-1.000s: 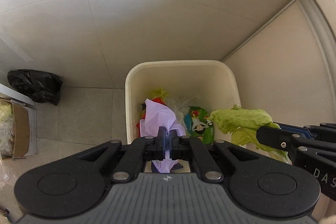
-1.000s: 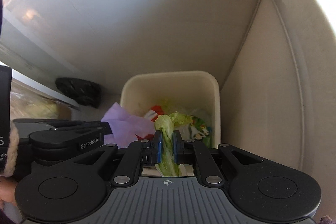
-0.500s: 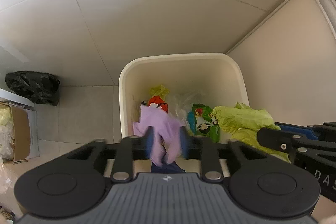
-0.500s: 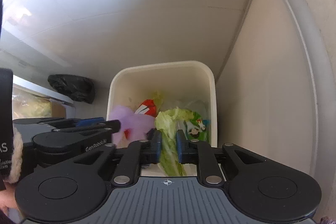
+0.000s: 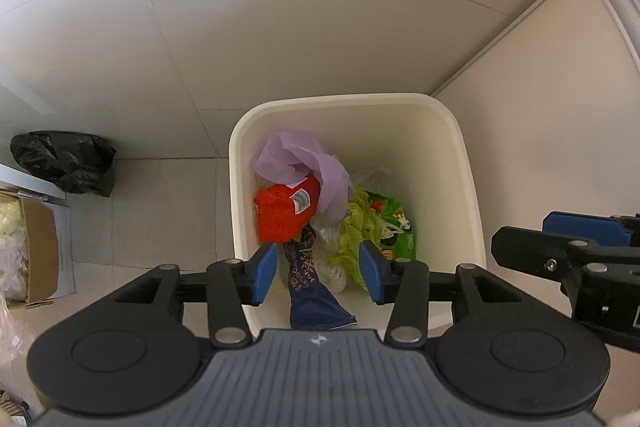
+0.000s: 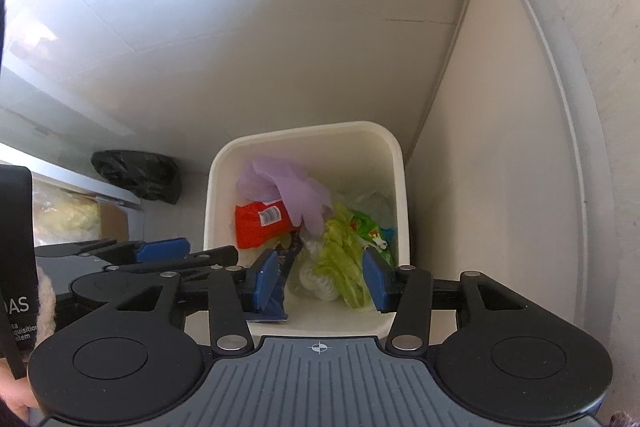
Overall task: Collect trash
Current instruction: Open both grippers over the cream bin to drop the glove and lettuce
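Crumpled lilac paper (image 5: 304, 163) atop binned trash

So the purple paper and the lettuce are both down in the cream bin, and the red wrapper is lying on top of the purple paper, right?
Not quite: in the left wrist view the purple paper lies on top of the red wrapper. Both, and the lettuce, are down in the cream bin.

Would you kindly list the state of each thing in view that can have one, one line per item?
Left gripper: jaws opening, nothing between the pads.
Right gripper: jaws opening, nothing held.
Bin: uncovered, upright, partly filled.
Purple paper: crumpled, lying on top in the bin.
Lettuce leaf: limp, lying in the bin.
Red wrapper: crumpled, in the bin.
Black bag: bunched up on the floor.
Cardboard box: open.
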### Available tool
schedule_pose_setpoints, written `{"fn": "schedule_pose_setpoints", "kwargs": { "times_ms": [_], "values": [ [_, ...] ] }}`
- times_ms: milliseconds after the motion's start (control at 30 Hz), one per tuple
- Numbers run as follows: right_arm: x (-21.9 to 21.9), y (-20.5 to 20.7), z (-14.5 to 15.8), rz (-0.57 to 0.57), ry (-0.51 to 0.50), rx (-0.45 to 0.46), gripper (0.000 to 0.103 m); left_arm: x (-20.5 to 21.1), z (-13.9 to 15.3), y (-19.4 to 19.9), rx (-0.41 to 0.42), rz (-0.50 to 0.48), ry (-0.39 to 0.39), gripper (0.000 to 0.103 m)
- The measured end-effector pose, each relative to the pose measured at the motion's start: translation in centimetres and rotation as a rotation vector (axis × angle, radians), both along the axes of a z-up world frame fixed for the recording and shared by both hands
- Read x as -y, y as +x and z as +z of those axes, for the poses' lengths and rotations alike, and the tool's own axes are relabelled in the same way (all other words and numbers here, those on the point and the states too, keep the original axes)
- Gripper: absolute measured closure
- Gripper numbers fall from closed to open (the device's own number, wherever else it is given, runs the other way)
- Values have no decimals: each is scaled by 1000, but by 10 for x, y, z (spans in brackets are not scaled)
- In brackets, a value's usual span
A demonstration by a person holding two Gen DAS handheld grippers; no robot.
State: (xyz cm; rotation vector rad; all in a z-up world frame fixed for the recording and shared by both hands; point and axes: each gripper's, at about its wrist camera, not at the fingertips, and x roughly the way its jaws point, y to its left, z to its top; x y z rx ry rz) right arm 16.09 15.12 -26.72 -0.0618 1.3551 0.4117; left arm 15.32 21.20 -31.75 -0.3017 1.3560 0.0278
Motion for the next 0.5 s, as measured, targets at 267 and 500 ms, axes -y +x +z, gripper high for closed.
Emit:
{"fn": "schedule_pose_setpoints", "kwargs": {
  "times_ms": [267, 500],
  "values": [
    [2, -6, 21, 8, 19, 23, 52, -4, 12, -7, 18, 10, 14, 47],
    [7, -19, 60, 12, 78, 81, 40, -13, 41, -21, 47, 25, 26, 30]
  ]
}}
